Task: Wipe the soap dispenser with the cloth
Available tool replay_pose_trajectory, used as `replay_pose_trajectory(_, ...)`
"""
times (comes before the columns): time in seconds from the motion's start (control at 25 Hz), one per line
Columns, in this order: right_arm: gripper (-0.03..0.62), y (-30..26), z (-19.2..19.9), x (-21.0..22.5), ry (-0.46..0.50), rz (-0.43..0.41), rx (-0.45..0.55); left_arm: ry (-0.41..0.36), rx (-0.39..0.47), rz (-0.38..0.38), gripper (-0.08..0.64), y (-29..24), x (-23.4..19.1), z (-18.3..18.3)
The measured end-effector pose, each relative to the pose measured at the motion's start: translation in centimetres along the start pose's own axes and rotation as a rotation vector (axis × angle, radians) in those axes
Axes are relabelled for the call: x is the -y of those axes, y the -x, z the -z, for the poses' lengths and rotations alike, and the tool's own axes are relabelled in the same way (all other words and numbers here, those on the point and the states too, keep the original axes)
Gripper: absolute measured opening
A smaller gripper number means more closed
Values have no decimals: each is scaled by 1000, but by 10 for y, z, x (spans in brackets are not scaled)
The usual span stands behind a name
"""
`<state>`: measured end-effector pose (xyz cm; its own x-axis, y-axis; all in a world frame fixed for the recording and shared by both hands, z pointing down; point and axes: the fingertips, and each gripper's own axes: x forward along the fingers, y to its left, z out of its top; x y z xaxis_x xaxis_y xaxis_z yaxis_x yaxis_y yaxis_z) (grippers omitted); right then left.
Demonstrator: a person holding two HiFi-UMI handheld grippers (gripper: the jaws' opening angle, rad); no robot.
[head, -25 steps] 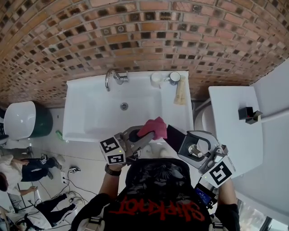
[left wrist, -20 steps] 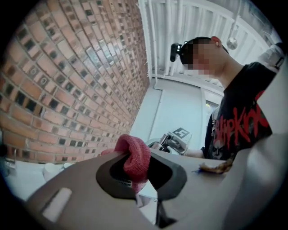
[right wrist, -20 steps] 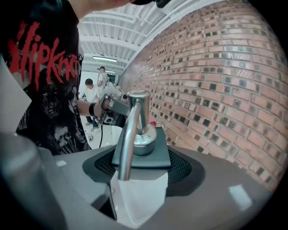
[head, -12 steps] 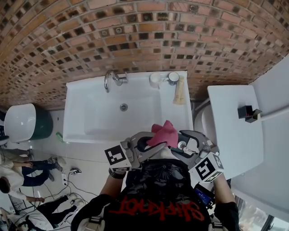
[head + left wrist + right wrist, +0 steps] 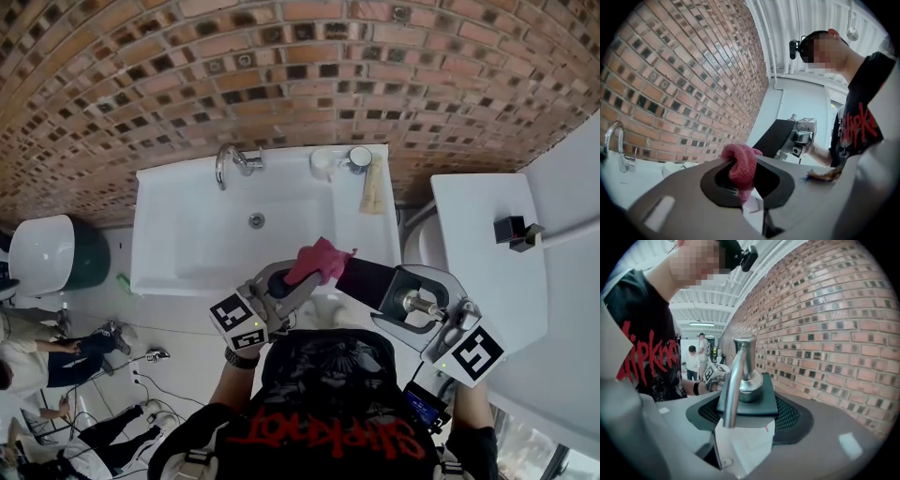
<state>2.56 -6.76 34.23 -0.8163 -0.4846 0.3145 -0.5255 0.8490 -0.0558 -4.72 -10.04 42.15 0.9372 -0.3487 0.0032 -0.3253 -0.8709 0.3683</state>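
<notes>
Over the white sink's front rim, your left tongs clamped on the pink cloth, your right tongs clamped around the dark soap dispenser, cloth just beside the dispenser's base end, metal pump toward your right hand.

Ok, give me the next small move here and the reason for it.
Probably draw the pink cloth along the dark side of the soap dispenser toward its pump. The left tongs are shut on the cloth, the right tongs clamp the dispenser at its pump end, and the cloth sits only at the far end.
</notes>
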Motion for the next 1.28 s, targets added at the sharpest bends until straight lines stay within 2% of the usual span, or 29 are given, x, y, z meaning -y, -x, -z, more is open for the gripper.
replay_pose_trajectory(0.04,304,4,0,11,-38,48,-9,-1,-4,15,38,1,2,1)
replay_pose_trajectory(0.08,304,7,2,23,-36,88,-27,-6,-9,39,38,1,7,2)
replay_pose_trajectory(0.16,304,9,12,44,18,153,-69,-19,-11,117,38,-2,25,1)
replay_pose_trajectory(0.24,304,6,29,60,46,185,-105,-31,-4,219,38,-8,51,-2)
replay_pose_trajectory(0.28,305,2,38,64,24,188,-118,-39,-1,267,38,-11,64,-4)
replay_pose_trajectory(0.36,305,-10,52,63,-43,158,-121,-51,1,328,38,-20,86,-5)
replay_pose_trajectory(0.48,304,-26,60,44,-128,65,-67,-37,24,358,38,-33,101,-5)
replay_pose_trajectory(0.56,304,-28,58,37,-169,28,-36,0,58,372,38,-35,101,-5)
replay_pose_trajectory(0.68,304,-18,46,33,-137,15,-19,41,33,309,38,-36,83,8)
replay_pose_trajectory(0.88,304,-4,29,22,22,41,-68,57,-42,219,38,-34,56,35)
replay_pose_trajectory(0.96,304,3,16,20,-14,66,-47,51,-92,162,38,-34,42,53)
replay_pose_trajectory(1.04,304,12,2,13,-28,56,-24,47,-153,90,38,-32,25,70)
replay_pose_trajectory(1.08,304,15,-3,6,17,28,-28,48,-170,61,38,-30,16,74)
replay_pose_trajectory(1.2,305,16,-1,-20,319,-105,-119,42,-137,39,38,-21,1,67)
replay_pose_trajectory(1.28,305,13,12,-34,379,-136,-182,-9,-114,55,40,-17,0,53)
